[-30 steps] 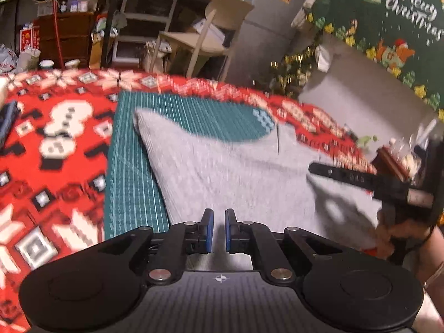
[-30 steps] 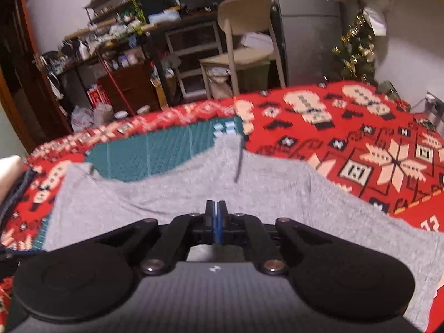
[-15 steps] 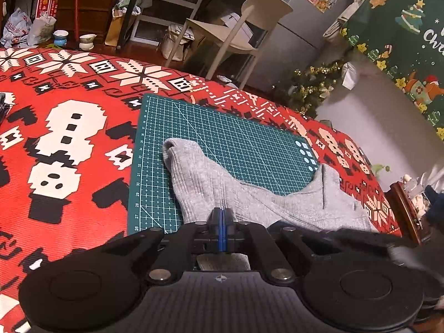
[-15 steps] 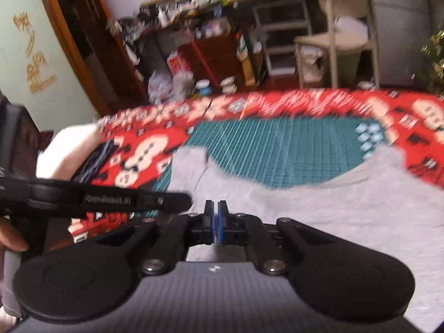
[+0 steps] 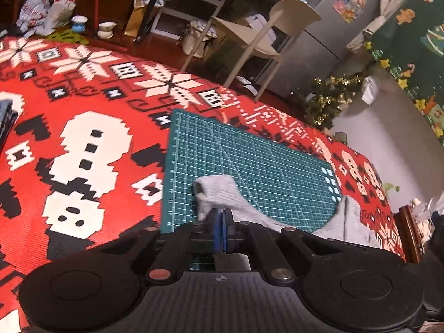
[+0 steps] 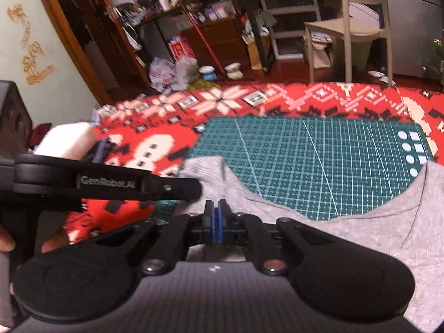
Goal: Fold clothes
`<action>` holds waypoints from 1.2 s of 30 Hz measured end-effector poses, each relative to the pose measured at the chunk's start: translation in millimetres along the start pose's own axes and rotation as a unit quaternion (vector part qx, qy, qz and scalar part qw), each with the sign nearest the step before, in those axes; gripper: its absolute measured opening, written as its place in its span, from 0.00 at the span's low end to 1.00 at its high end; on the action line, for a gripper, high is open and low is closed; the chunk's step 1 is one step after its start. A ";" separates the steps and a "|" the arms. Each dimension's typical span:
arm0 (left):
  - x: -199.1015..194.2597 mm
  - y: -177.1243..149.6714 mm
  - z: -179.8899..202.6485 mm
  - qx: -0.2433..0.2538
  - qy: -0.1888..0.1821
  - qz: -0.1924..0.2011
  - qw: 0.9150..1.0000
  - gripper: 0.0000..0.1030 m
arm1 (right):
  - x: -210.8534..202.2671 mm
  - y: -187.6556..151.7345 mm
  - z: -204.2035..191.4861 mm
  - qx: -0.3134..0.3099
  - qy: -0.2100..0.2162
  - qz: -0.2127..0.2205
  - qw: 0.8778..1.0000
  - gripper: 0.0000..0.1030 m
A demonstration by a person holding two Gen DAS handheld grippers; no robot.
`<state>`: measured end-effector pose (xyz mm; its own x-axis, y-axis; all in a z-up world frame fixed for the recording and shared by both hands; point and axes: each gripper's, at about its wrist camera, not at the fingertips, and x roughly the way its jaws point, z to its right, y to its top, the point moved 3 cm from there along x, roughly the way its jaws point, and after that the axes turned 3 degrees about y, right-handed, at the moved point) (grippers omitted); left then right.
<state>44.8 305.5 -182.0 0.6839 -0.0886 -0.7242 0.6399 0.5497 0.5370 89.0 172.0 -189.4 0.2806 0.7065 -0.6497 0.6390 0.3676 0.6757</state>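
Both tools have dragged the grey garment (image 6: pixel 347 222) toward the near edge of the mat (image 6: pixel 319 161). Left tool (image 5: pixel 221 223) and right tool (image 6: pixel 214 216), side by side, each pinch its hem shut; it stretches right.

We judge this a lived-in home: a cream plastic chair (image 5: pixel 249 36), a grey refrigerator with stickers (image 5: pixel 330 19), cluttered dark wooden shelving (image 6: pixel 177 8), a small tinselled Christmas tree (image 5: pixel 330 97), and a red snowman-patterned cloth (image 5: pixel 83 144).
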 end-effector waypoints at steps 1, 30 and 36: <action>0.2 0.9 -2.7 -0.005 -0.003 0.000 1.000 0.03 | 0.2 2.2 0.6 0.000 -0.002 0.002 1.000 0.03; -60.0 -54.1 13.2 0.004 -0.024 -0.007 1.000 0.04 | -53.3 -39.9 -27.3 -0.031 -0.004 0.005 1.000 0.08; -59.6 -81.3 23.6 0.026 -0.031 -0.026 0.999 0.04 | -62.3 -60.4 -30.4 -0.050 -0.003 -0.011 0.999 0.08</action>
<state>-39.7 246.5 -172.3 0.6686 -0.1672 -0.7246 0.6913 0.4988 0.5228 11.2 124.1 -179.2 0.2719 0.6942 -0.6664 0.5710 0.4411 0.6924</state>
